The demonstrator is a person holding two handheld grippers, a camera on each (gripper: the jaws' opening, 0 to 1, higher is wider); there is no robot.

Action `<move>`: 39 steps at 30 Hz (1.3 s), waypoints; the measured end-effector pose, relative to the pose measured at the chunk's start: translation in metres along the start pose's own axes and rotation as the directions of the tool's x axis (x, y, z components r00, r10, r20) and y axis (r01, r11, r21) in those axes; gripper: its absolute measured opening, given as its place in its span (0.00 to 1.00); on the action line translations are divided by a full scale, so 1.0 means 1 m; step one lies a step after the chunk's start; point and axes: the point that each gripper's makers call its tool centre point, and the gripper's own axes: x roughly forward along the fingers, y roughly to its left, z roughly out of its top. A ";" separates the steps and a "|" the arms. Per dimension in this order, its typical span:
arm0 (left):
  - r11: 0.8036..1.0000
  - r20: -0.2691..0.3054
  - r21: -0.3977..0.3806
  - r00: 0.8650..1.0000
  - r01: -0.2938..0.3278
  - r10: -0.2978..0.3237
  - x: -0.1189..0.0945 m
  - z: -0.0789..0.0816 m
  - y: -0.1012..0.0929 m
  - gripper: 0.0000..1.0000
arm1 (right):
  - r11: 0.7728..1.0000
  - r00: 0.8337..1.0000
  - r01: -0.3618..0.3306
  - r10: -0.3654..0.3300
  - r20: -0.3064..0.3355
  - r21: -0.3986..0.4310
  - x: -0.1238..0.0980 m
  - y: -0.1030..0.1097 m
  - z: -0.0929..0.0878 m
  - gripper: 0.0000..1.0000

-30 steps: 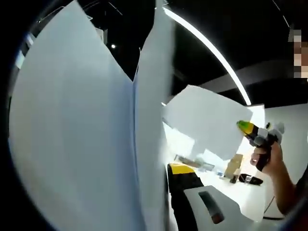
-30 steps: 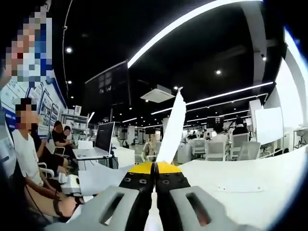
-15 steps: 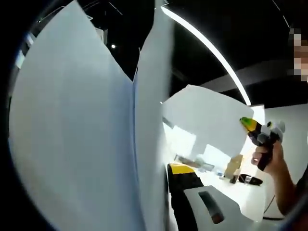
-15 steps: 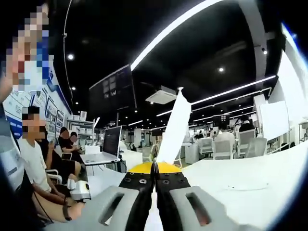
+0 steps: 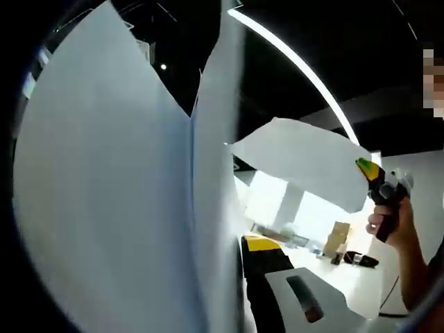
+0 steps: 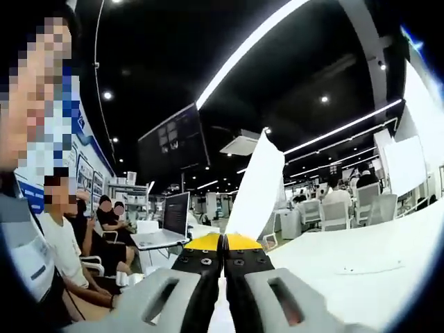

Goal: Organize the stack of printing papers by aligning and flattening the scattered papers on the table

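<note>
1. Where the left gripper view is taken up by broad white papers (image 5: 104, 194) held up close to the lens, the right gripper view looks along a single sheet (image 6: 255, 187) seen nearly edge-on, with a white table (image 6: 361, 257), an open laptop (image 6: 170, 222) and seated people (image 6: 66, 250) behind it.
2. In the left gripper view the right gripper (image 5: 378, 182) is seen at the right, gripped by a hand (image 5: 395, 225), with a white sheet reaching left from its tip.
3. The right gripper's jaws are pressed together on the sheet's lower edge.
4. The left gripper (image 5: 243, 239) has one jaw visible against the papers; its closure cannot be told.
5. All the papers are held raised above the table, their upper edges free against the dark ceiling.
</note>
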 end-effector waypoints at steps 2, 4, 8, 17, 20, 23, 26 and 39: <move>1.000 0.000 0.000 1.000 0.000 0.000 0.000 0.000 0.000 0.09 | 1.000 1.000 -0.019 0.019 -0.005 0.010 0.000 0.004 -0.001 0.00; 1.000 0.000 0.000 1.000 0.000 0.000 0.000 0.000 0.000 0.09 | 0.999 0.999 -0.036 0.036 -0.015 0.022 0.002 0.007 -0.004 0.00; 1.000 0.000 0.000 1.000 0.001 -0.001 0.000 0.000 0.001 0.09 | 0.995 0.997 -0.078 0.079 -0.010 0.063 0.002 0.015 -0.005 0.00; 1.000 -0.001 -0.001 1.000 0.002 -0.002 0.000 0.000 0.001 0.09 | 0.982 0.989 -0.145 0.147 -0.007 0.125 0.002 0.024 -0.003 0.00; 1.000 -0.001 -0.001 1.000 0.002 -0.002 0.000 0.000 0.001 0.09 | 0.974 0.983 -0.179 0.182 -0.014 0.136 0.002 0.032 -0.005 0.00; 1.000 -0.001 -0.001 1.000 0.002 -0.002 0.000 0.000 0.001 0.09 | 0.970 0.979 -0.198 0.202 -0.012 0.141 0.003 0.037 -0.005 0.00; 1.000 -0.001 -0.001 1.000 0.002 -0.002 0.000 0.000 0.000 0.09 | 0.967 0.976 -0.214 0.218 -0.013 0.135 0.003 0.041 -0.004 0.00; 1.000 0.001 -0.003 1.000 0.002 -0.002 0.000 0.000 -0.001 0.09 | 0.952 0.965 -0.251 0.260 -0.027 0.177 0.001 0.042 -0.009 0.00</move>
